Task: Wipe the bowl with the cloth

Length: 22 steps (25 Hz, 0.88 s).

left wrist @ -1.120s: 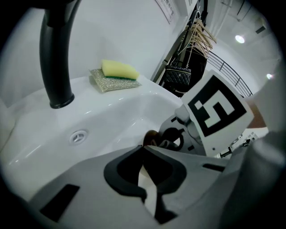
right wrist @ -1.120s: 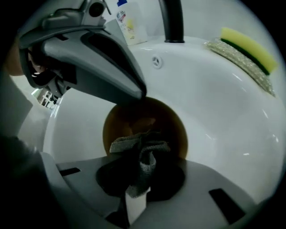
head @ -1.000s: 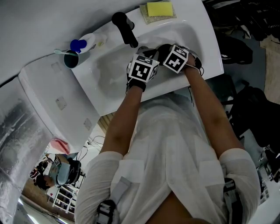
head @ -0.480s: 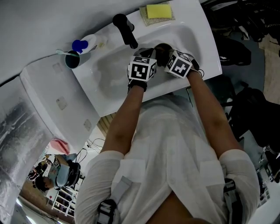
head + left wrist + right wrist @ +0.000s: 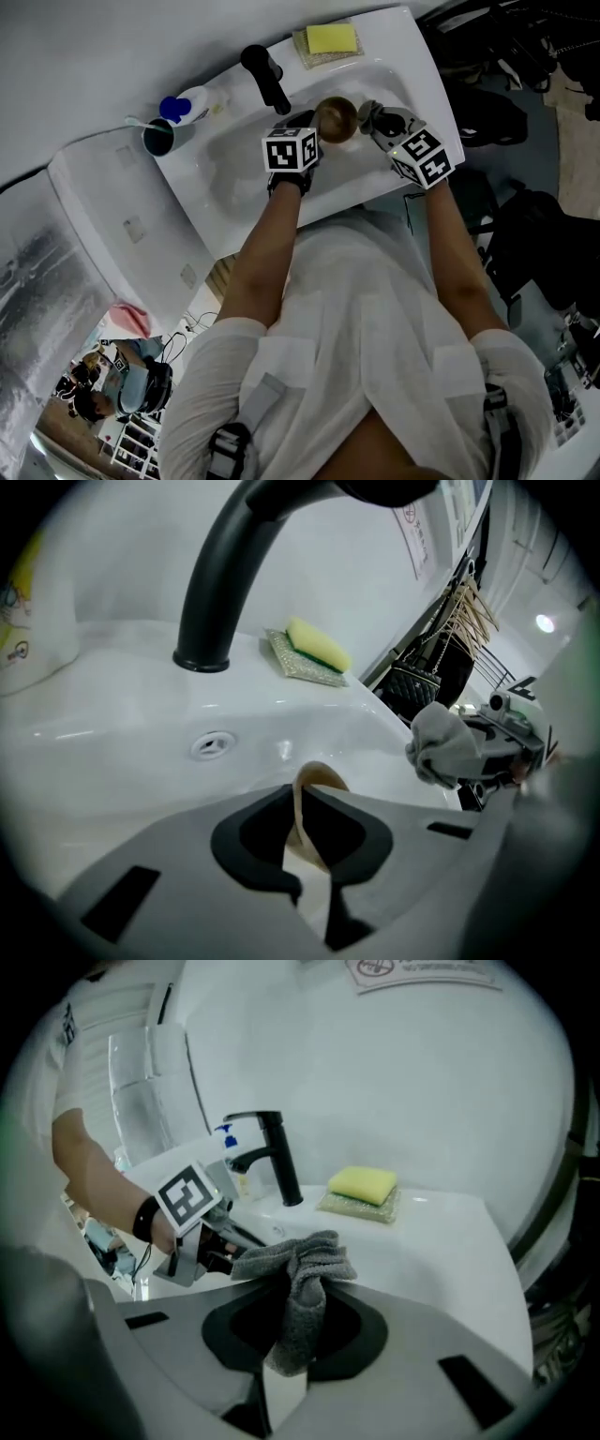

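White ceramic washbasin (image 5: 417, 66), upper centre of the head view; black tap (image 5: 265, 75) and yellow sponge (image 5: 332, 38) stood on its rear ledge. Your left gripper (image 5: 309, 841) pinched the rim of the small round brown bowl (image 5: 336, 119) over the basin, jaws beginning to part. Your right gripper (image 5: 286, 1335) was clenched on the bunched grey cloth (image 5: 300, 1288), just right of the bowl.

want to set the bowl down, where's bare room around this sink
Bare: the basin floor between bowl and cup, and the rim past the sponge. Crowded: the corner with cup and bottle, and the faucet base.
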Motion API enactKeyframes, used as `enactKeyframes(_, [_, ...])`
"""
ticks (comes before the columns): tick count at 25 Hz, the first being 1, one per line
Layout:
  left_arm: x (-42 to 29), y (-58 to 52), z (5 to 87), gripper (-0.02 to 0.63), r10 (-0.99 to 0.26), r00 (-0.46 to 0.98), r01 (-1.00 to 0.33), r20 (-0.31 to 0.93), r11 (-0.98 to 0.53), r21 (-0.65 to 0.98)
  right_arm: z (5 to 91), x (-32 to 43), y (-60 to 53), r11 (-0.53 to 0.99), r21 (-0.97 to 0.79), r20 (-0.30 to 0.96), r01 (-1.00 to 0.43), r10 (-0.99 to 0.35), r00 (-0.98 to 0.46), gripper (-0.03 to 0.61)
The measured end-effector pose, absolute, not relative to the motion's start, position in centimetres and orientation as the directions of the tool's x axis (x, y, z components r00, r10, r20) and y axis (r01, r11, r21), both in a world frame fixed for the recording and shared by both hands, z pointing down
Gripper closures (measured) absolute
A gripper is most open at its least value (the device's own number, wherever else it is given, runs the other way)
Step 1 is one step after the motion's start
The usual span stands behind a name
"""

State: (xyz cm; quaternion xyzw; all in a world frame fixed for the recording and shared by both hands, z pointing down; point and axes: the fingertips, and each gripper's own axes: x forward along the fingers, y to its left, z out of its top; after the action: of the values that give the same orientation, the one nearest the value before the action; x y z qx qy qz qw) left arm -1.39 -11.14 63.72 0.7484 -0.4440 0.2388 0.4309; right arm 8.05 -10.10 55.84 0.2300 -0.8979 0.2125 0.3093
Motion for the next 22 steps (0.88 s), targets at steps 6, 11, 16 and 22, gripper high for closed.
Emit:
enactKeyframes(6, [-2.8, -10.8, 61.7, 0.508, -0.485, 0.507, -0.861, 0.712, -0.260, 0.436, 51.7, 9.7, -11.0, 0.689, -0.330, 0.521, -0.645, -0.437, -0.733, 0.511])
enactKeyframes(11, [-5.8, -9.8, 57.7, 0.509, -0.552, 0.518, -0.853, 0.654, -0.277, 0.442, 47.4, 10.5, -11.6, 0.652, -0.369, 0.397, -0.663, -0.534, -0.746, 0.511])
enactKeyframes(16, [-9.3, -7.9, 51.8, 0.536, -0.657, 0.528, -0.838, 0.538, -0.299, 0.457, 44.1, 10.6, -11.6, 0.660, -0.328, 0.343, -0.675, -0.583, -0.737, 0.509])
enactKeyframes(22, [-13.4, -7.3, 42.7, 0.574, -0.806, 0.506, -0.836, 0.308, -0.369, 0.406, 39.0, 11.0, -11.6, 0.668, -0.213, 0.264, -0.713, -0.664, -0.700, 0.512])
